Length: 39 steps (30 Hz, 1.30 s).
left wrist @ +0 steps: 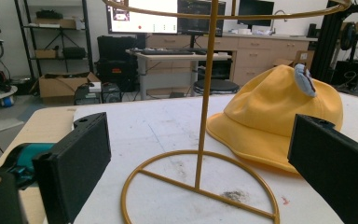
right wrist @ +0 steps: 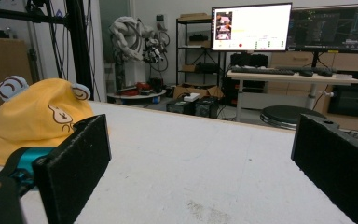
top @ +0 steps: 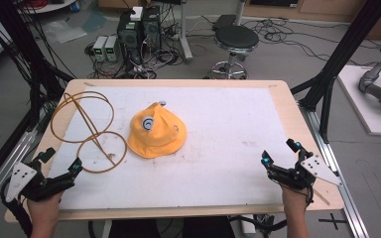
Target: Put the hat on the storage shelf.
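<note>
Both your left gripper (top: 62, 168) and right gripper (top: 280, 153) stand spread, empty; snagging the wire hat stand (top: 87, 130), left of centre, could topple it onto the yellow bucket hat (top: 156, 133).

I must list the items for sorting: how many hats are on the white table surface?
1. One yellow fabric bucket hat with small grey ears lies near the middle of the white table surface, just right of the gold wire stand.

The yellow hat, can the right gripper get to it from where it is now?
Probably yes. The right gripper sits open near the table's right front, and the white mat between it and the yellow hat lies bare. The wire stand is on the hat's far side, out of the way.
</note>
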### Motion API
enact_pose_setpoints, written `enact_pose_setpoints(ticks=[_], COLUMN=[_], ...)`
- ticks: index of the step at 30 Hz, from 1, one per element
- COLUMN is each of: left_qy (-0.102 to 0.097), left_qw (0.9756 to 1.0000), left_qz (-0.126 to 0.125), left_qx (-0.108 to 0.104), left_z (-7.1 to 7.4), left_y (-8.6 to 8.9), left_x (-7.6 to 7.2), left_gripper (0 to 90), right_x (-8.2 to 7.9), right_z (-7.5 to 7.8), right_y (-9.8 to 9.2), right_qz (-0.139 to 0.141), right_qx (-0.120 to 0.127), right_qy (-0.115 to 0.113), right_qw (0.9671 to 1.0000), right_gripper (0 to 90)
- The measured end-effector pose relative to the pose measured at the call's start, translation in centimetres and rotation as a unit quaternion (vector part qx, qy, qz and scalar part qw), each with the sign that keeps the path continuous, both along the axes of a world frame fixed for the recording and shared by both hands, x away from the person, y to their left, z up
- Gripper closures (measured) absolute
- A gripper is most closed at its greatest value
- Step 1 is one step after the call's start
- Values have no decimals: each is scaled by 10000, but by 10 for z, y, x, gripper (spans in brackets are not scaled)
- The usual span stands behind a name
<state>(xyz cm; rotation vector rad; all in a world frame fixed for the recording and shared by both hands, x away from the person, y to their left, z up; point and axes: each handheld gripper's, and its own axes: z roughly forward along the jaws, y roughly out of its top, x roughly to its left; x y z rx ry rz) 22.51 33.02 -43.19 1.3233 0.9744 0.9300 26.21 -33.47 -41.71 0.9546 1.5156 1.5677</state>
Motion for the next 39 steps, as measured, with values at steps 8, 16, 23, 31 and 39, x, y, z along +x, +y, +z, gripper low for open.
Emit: enact_pose_setpoints(ticks=[8, 16, 23, 31, 39], left_qy=[-25, -8, 14, 29, 39], left_qw=[10000, 10000, 10000, 9999, 10000], left_qz=[-1, -26, -54, -74, -66], left_qx=[7, 18, 31, 66, 61], left_z=[1, 0, -1, -1, -2], left_y=[0, -1, -2, -4, -4], left_x=[-1, -1, -1, 0, 0], left_gripper=[62, 62, 62, 62, 62], right_x=[1, 2, 4, 11, 28], right_z=[1, 2, 10, 23, 36], right_y=[2, 7, 13, 29, 64], right_qz=[38, 136, 371, 708, 1174], right_qx=[-30, -45, -65, -24, -104], right_qy=[-1, 43, 82, 64, 53], right_qw=[10000, 9999, 9993, 9975, 9930], right_gripper=[42, 42, 42, 42, 42])
